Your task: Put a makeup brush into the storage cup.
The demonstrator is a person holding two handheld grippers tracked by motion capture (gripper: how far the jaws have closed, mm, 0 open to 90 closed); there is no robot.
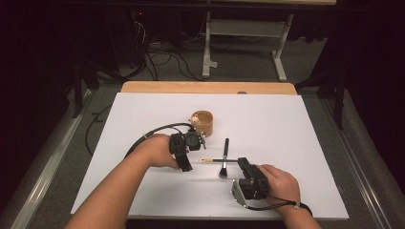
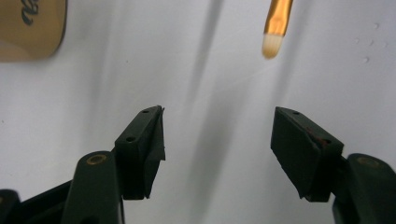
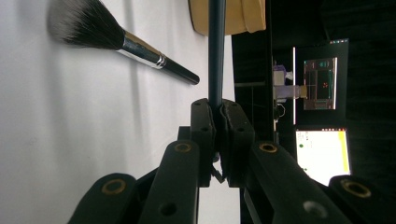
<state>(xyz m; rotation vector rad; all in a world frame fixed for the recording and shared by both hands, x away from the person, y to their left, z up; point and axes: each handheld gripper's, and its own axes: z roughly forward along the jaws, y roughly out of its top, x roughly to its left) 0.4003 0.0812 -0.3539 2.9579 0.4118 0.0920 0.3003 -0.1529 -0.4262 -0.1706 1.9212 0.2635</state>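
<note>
Near the counter's (image 1: pixel 143 119) front edge the right claw (image 3: pixel 218 122) pinches a thin brush (image 1: pixel 217 160) by its stiff, light handle. Left claw (image 2: pixel 217 140) gapes empty; grip the handle, not the soft tip (image 2: pixel 271 45)

White sheet (image 1: pixel 267 124) covers the bench; a strip of bare wood (image 1: pixel 205 87) shows along its far edge. Grey carpet floor (image 1: pixel 239 62) beyond, with loose black cables (image 1: pixel 162 59) and a white-legged table frame (image 1: pixel 248 33). Dark surroundings. Two lit monitors (image 3: pixel 322 121) stand in the darkness past the bench edge.
</note>
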